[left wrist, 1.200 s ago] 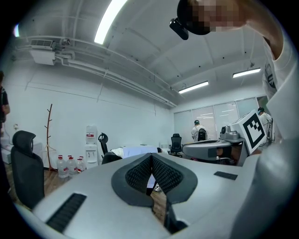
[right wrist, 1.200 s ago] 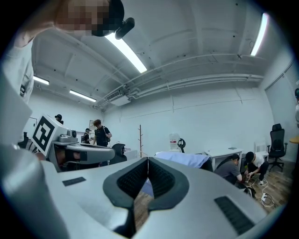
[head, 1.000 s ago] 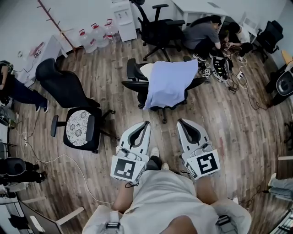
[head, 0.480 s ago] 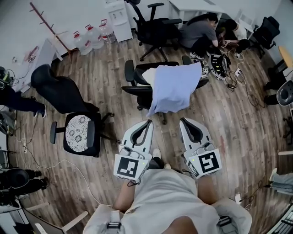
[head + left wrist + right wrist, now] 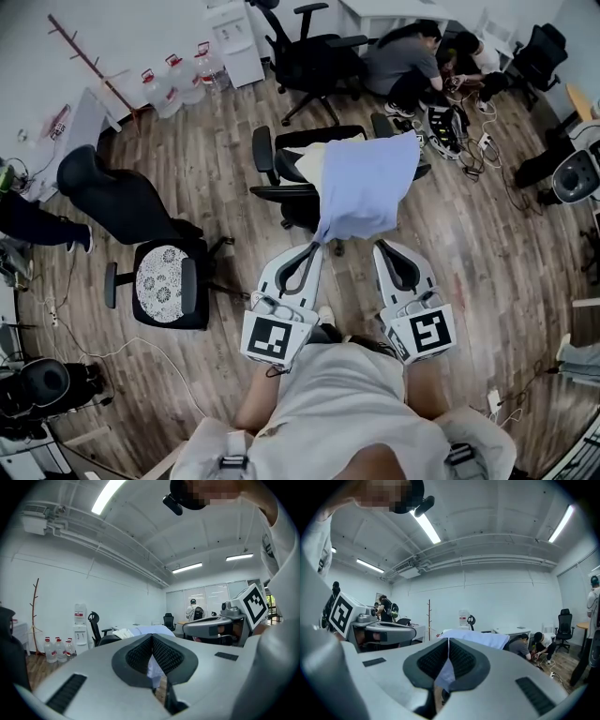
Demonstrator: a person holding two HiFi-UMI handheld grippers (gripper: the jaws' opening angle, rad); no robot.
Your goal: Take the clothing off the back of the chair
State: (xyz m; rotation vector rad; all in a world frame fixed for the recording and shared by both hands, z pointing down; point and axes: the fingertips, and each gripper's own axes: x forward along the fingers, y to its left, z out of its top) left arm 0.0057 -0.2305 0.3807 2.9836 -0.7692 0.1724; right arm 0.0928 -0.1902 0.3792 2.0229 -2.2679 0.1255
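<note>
- Pale blue cloth garment (image 5: 367, 186) lies draped over the back of the black wheeled office chair (image 5: 309, 137), straight ahead of both grippers and apart from them
- Its width runs along the top of the chair back, left to right across the person's front; its long drop hangs down the near side and tapers to a corner pointing at the floor
- Left gripper (image 5: 317, 246) has its jaws closed together on nothing; the hanging corner lines up with its tip, so I judge this hand the nearer
- Right gripper (image 5: 379, 246) is likewise closed and empty, aimed below the right half of the hem
- Both would need to open before any pinch, I reckon
</note>
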